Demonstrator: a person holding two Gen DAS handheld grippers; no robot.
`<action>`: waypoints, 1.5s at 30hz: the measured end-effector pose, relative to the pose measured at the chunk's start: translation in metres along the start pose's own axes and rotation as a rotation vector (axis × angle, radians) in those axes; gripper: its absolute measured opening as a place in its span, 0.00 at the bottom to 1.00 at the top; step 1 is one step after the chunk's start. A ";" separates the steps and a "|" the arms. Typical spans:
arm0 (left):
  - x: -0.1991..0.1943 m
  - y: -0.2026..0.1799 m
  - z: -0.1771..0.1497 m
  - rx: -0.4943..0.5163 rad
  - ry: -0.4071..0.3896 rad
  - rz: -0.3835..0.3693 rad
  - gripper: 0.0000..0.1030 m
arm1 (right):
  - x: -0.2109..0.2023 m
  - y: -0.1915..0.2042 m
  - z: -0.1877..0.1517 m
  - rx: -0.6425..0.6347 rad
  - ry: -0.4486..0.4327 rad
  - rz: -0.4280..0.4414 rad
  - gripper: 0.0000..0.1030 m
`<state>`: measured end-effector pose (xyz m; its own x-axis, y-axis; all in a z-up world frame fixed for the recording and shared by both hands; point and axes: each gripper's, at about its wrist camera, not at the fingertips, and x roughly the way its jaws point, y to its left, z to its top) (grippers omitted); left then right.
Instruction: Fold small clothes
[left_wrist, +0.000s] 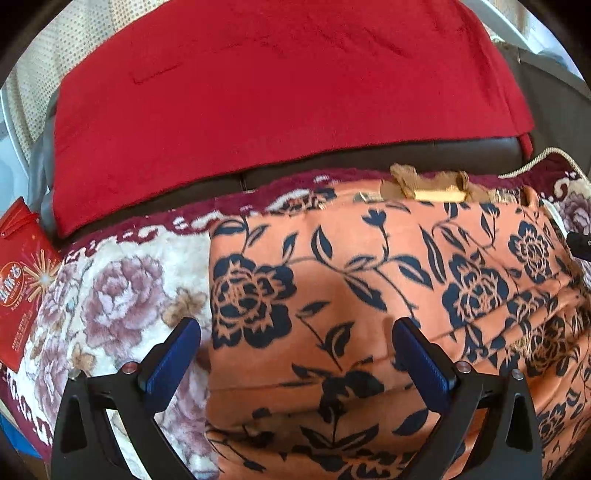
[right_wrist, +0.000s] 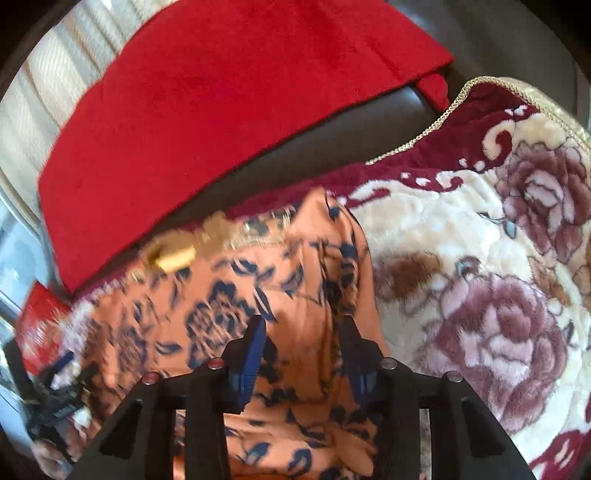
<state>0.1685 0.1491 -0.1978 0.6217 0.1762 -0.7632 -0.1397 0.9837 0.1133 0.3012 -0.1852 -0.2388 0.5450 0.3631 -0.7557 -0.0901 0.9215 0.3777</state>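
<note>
An orange garment with dark blue flower print (left_wrist: 369, 295) lies on a cream and maroon flowered blanket (left_wrist: 122, 295), its golden collar (left_wrist: 432, 186) at the far edge. My left gripper (left_wrist: 295, 332) is open above the garment's left edge, with nothing between its blue pads. In the right wrist view the same garment (right_wrist: 221, 314) lies under my right gripper (right_wrist: 303, 325), whose jaws stand partly open over the garment's right part with cloth lying between them. The left gripper (right_wrist: 59, 398) shows blurred at the lower left there.
A red cloth (left_wrist: 277, 92) covers the dark sofa back (left_wrist: 332, 166) behind the garment. A red packet (left_wrist: 22, 280) lies at the blanket's left edge. The flowered blanket (right_wrist: 480, 295) spreads to the right of the garment.
</note>
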 end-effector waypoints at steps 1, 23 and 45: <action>0.002 0.000 0.001 -0.001 0.005 0.003 1.00 | 0.002 -0.002 0.003 0.012 0.000 0.012 0.42; 0.008 -0.030 -0.009 0.079 0.091 -0.107 1.00 | 0.012 0.045 -0.017 -0.154 0.089 0.057 0.40; 0.002 -0.034 -0.011 0.119 0.056 -0.111 1.00 | -0.001 0.010 -0.015 -0.089 0.074 0.050 0.43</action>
<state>0.1655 0.1154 -0.2101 0.5838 0.0673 -0.8091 0.0214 0.9949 0.0981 0.2871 -0.1745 -0.2429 0.4754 0.4153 -0.7756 -0.1909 0.9093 0.3699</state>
